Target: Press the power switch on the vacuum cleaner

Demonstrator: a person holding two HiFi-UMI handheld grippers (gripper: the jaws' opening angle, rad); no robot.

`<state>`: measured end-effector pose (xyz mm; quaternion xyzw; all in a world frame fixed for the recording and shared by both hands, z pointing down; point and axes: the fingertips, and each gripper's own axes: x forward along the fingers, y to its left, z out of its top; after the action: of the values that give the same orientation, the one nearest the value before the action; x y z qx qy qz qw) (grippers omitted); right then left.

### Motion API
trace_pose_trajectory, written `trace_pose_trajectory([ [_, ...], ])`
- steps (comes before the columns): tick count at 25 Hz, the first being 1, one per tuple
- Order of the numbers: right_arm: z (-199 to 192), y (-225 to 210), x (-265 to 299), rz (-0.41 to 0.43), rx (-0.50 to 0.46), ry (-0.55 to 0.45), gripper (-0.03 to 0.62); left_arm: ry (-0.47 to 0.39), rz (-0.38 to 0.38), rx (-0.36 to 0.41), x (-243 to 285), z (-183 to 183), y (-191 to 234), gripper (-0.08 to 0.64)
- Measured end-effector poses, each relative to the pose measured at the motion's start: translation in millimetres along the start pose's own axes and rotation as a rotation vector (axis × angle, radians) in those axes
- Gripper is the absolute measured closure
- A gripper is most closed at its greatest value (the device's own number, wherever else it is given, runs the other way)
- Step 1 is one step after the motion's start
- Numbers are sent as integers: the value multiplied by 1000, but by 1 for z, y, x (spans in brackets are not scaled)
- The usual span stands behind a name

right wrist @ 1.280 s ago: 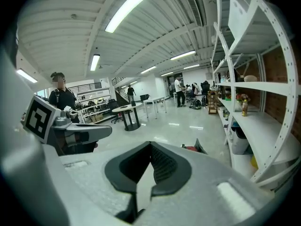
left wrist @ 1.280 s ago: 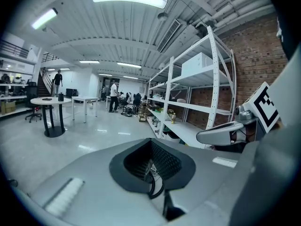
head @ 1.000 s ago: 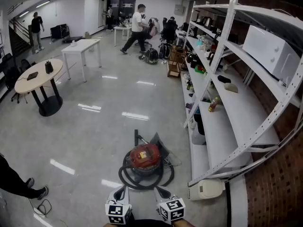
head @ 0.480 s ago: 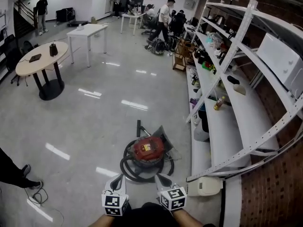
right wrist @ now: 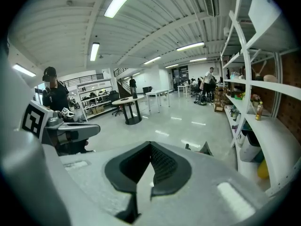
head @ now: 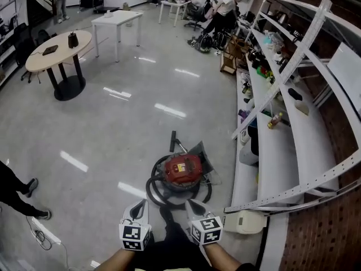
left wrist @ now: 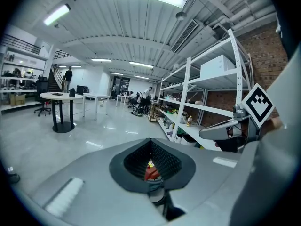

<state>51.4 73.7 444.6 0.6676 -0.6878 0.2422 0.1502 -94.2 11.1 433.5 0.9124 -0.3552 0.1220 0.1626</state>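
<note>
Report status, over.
Shut, empty: left gripper, right gripper, both short of the vacuum cleaner. It sits on the floor, hose coiled around. Nothing else in the way.

The vacuum cleaner now sits a little higher in our head view than a second ago. Our left hand-held gripper and right hand-held gripper rise with it, closing on its coiled hose, and our forearms come into sight beneath them. The round bench slides toward the top left, while the walking person at the far end crosses rightward to the shelves.
</note>
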Motion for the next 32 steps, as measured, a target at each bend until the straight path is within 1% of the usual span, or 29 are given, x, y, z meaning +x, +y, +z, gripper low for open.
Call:
trace_pose_trajectory([
  [3, 2, -17, 22, 22, 0, 20, 600, 10, 24, 8, 22, -5, 5, 543],
  [7, 4, -50, 63, 45, 4, 57, 600, 35, 64, 5, 66, -2, 11, 543],
  [9, 2, -66, 82, 54, 5, 93, 600, 49, 82, 4, 87, -7, 13, 543],
  [12, -8, -88, 111, 63, 13, 156, 600, 96, 103, -9, 119, -18, 14, 543],
  [16, -22, -117, 163, 72, 1, 229, 600, 127, 129, -6, 170, -33, 22, 543],
  [20, -43, -139, 214, 85, -8, 309, 600, 160, 149, -28, 215, -53, 35, 544],
  [25, -72, -156, 264, 100, -30, 412, 600, 195, 177, -81, 258, -81, 57, 545],
  [28, -91, -165, 297, 95, -25, 458, 600, 234, 196, -92, 284, -106, 75, 545],
  [32, -122, -176, 329, 91, -26, 537, 600, 299, 217, -125, 309, -142, 86, 545],
])
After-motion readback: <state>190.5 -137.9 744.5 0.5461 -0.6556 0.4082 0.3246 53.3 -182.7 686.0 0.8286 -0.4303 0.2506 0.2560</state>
